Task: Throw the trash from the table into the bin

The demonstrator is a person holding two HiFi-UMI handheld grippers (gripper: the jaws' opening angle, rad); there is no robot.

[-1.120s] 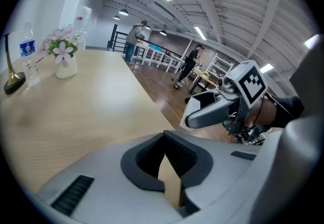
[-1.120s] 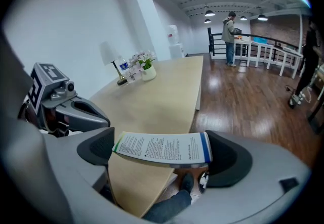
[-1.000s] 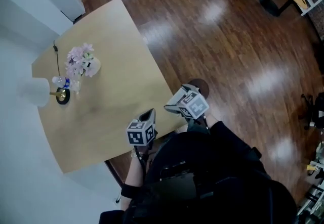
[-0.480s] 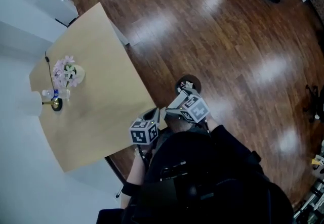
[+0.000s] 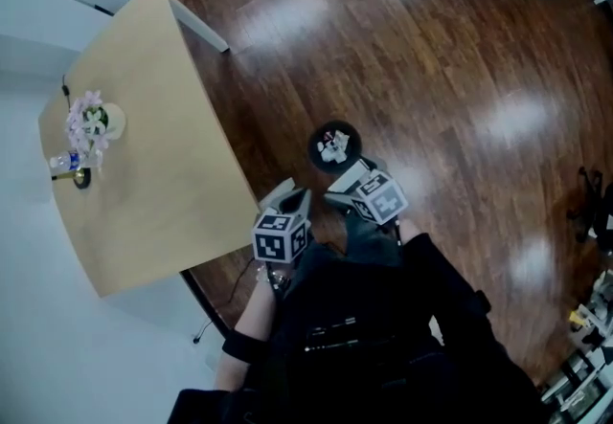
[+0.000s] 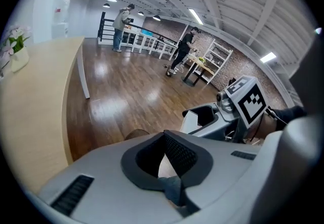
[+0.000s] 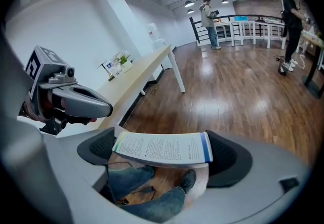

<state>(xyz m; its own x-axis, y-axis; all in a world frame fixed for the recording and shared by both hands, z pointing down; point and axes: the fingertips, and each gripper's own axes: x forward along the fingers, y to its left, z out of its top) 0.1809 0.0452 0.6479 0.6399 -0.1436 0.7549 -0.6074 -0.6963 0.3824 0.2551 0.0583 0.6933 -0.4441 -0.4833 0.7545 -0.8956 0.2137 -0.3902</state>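
The right gripper's jaws are clamped on the ends of a flat printed packet, held level. The left gripper's jaws are drawn nearly together; something pale shows in the slit, but I cannot tell what. Just beyond both grippers, the round black bin stands on the wood floor, white scraps inside. The surface lies left, with a flower vase at its far left.

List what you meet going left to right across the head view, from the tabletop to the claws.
Flowers → left claw → right claw, shut on a leaflet. The bin overlaps the right claw sideways, so it is left out.
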